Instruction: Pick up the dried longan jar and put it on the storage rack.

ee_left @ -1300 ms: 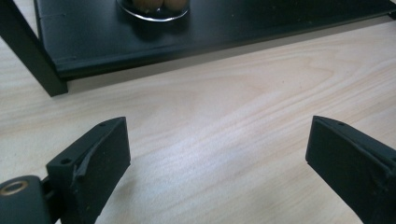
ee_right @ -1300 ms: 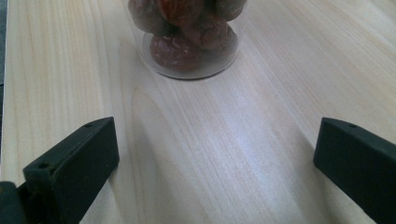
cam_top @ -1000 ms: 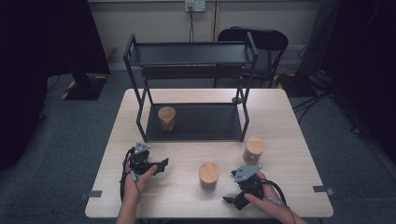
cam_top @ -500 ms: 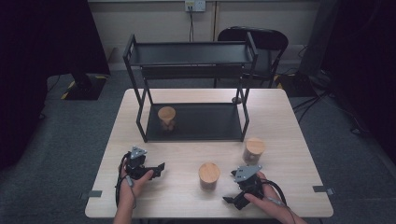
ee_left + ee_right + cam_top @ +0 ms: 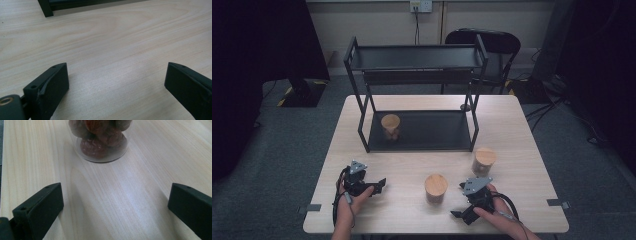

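At the near edge of a pale wooden table point(image 5: 522, 125), a person holds a gripper in each hand. The right gripper point(image 5: 460, 214) has its jaws spread wide with nothing between them. Straight ahead of those jaws, near but not touching, stands an upright clear jar point(image 5: 435, 187) with a wooden lid, filled with reddish-brown fruit point(image 5: 98, 135). The left gripper point(image 5: 381, 184), also wide open and empty, points across bare wood toward that jar and sits farther from it. The right hand looks better placed to reach it. A second jar point(image 5: 484, 161) stands beyond. Farthest back, a third jar point(image 5: 390, 126) sits on the lower tier of a black metal shelf point(image 5: 417, 57).
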`<state>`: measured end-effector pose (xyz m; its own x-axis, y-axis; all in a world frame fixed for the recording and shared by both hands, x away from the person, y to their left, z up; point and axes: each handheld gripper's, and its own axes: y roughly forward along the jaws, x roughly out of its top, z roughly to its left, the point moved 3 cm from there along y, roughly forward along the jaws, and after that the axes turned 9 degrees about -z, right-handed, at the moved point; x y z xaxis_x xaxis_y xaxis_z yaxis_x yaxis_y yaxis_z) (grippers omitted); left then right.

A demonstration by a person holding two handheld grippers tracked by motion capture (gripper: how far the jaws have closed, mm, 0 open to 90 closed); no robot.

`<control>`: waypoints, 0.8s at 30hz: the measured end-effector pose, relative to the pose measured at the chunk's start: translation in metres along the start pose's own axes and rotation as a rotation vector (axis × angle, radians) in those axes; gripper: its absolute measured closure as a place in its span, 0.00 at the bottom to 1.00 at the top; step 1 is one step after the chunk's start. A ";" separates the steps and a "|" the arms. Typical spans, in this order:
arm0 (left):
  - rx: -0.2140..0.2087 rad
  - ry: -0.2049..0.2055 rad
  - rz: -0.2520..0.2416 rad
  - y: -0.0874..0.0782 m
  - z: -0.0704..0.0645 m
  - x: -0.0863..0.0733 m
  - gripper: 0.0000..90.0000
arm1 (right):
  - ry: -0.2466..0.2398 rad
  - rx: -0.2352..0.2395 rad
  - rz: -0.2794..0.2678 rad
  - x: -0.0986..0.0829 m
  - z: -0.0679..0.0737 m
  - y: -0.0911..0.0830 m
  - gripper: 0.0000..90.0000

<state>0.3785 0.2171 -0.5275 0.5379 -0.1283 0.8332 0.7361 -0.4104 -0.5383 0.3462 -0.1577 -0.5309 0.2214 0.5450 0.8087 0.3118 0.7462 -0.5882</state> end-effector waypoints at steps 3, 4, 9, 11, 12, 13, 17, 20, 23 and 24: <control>0.002 0.013 0.003 -0.002 0.000 -0.002 0.06 | 0.000 0.000 0.000 0.000 0.000 0.000 0.00; 0.001 0.017 0.003 -0.002 0.000 -0.002 0.05 | 0.000 0.000 0.000 0.000 0.000 0.000 0.00; 0.000 0.034 0.006 -0.004 -0.001 -0.004 0.05 | 0.000 0.000 0.000 0.000 0.000 0.000 0.00; 0.000 0.038 0.007 -0.005 -0.002 -0.005 0.04 | 0.000 0.000 0.000 0.000 0.000 0.000 0.00; -0.001 0.045 0.012 -0.005 -0.002 -0.005 0.04 | 0.000 0.000 0.000 0.000 0.000 0.000 0.00; -0.001 0.048 0.013 -0.005 -0.002 -0.005 0.04 | 0.000 0.000 0.000 0.000 0.000 0.000 0.00; 0.004 0.073 0.025 -0.006 -0.004 -0.007 0.03 | 0.000 0.000 0.000 0.000 0.000 0.000 0.00; 0.011 0.098 0.040 -0.005 -0.006 -0.008 0.00 | 0.000 0.000 0.000 0.000 0.000 0.000 0.00; 0.038 0.119 0.051 -0.004 -0.010 -0.008 0.00 | 0.000 0.000 0.000 0.000 0.000 0.000 0.00; 0.041 0.117 0.051 -0.004 -0.010 -0.008 0.00 | 0.000 0.000 0.000 0.000 0.000 0.000 0.00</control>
<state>0.3671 0.2107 -0.5310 0.5250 -0.2536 0.8125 0.7265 -0.3638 -0.5830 0.3461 -0.1577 -0.5309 0.2217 0.5450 0.8086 0.3121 0.7459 -0.5884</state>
